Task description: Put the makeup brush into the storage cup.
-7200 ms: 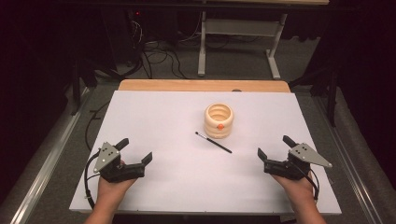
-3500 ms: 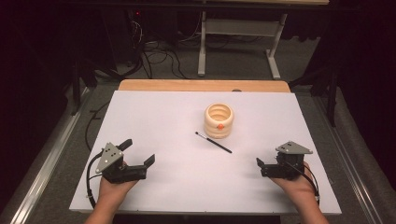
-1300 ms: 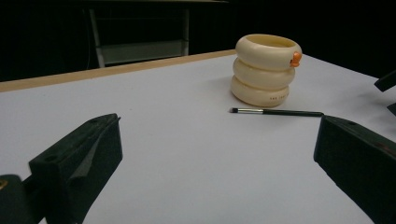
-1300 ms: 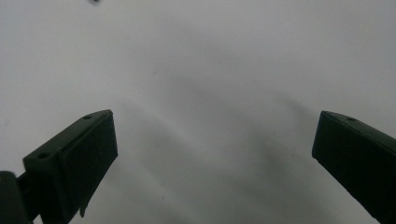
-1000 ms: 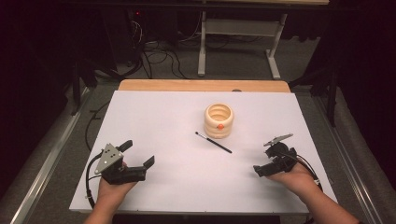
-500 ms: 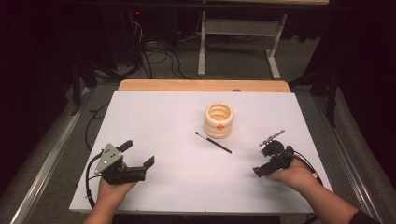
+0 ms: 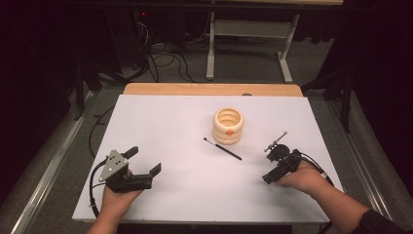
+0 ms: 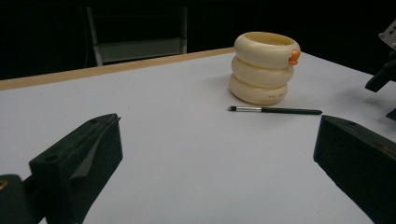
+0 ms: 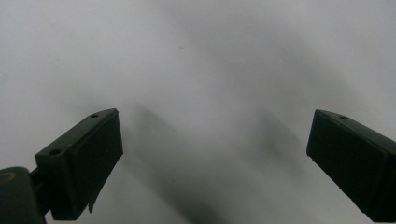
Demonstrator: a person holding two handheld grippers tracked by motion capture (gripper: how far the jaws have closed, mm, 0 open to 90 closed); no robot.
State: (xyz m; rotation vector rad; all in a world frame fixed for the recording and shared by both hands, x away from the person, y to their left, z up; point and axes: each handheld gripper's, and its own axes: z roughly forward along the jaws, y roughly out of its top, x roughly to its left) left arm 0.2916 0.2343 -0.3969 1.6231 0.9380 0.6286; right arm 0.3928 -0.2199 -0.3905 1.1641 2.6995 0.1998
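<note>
Makeup brush (image 7: 222,148) lies centre frame, just below the cream ringed holder (image 7: 228,125). My right claw (image 7: 274,165), jaws wide and empty, should descend level, straddling the handle mid-length.

Left claw (image 7: 144,171) is sitting lower left, jaws gaping wide, empty. Right claw (image 7: 271,168) is tilting downward lower right, jaws likewise spread.

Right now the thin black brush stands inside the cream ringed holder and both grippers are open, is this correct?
Not quite. The brush lies flat on the white table, beside the cream ringed holder and apart from it, as the left gripper view shows. The left gripper and the right gripper are open.
</note>
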